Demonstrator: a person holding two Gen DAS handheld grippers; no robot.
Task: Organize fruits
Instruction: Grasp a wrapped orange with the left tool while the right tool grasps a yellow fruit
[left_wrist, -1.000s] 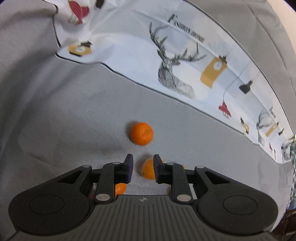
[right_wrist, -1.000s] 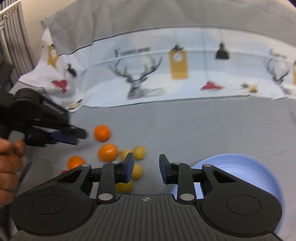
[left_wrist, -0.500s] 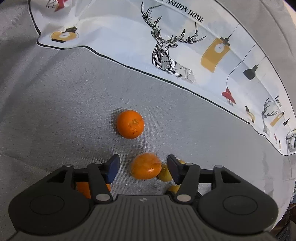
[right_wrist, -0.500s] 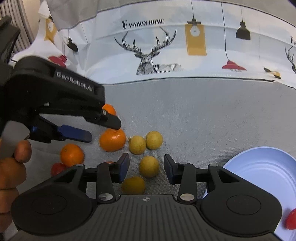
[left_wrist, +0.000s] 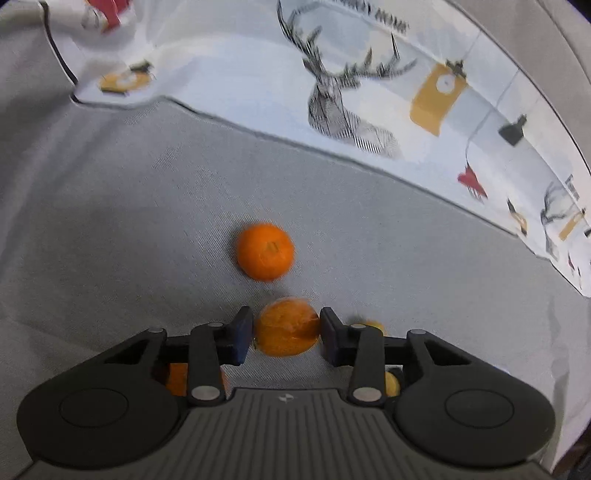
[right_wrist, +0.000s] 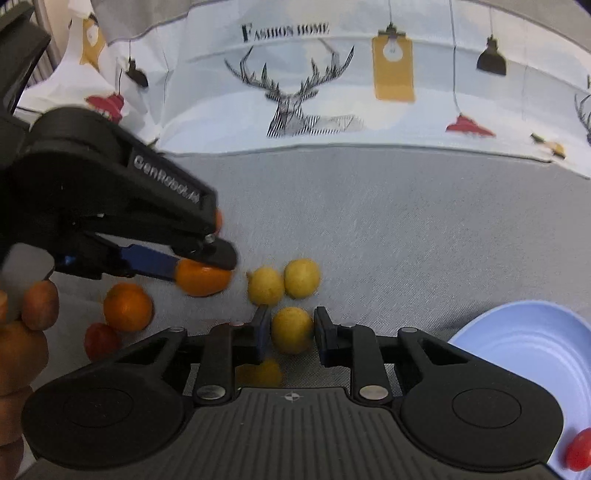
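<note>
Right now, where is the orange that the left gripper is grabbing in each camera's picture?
Left wrist view: low centre, the orange sits between the left gripper fingers.
Right wrist view: left of centre, the orange at the left gripper tip.
Shared landmark: the deer print on the cloth behind.

Four oranges (right_wrist: 127, 306), four lemons (right_wrist: 291, 329), two tomatoes (right_wrist: 101, 340), one plate (right_wrist: 524, 332).

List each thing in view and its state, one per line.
left gripper: shut on orange
orange: gripped between the fingers
right gripper: jaws around yellow fruit; contact unclear
yellow fruit: between the fingers
blue plate: holds one red fruit
</note>
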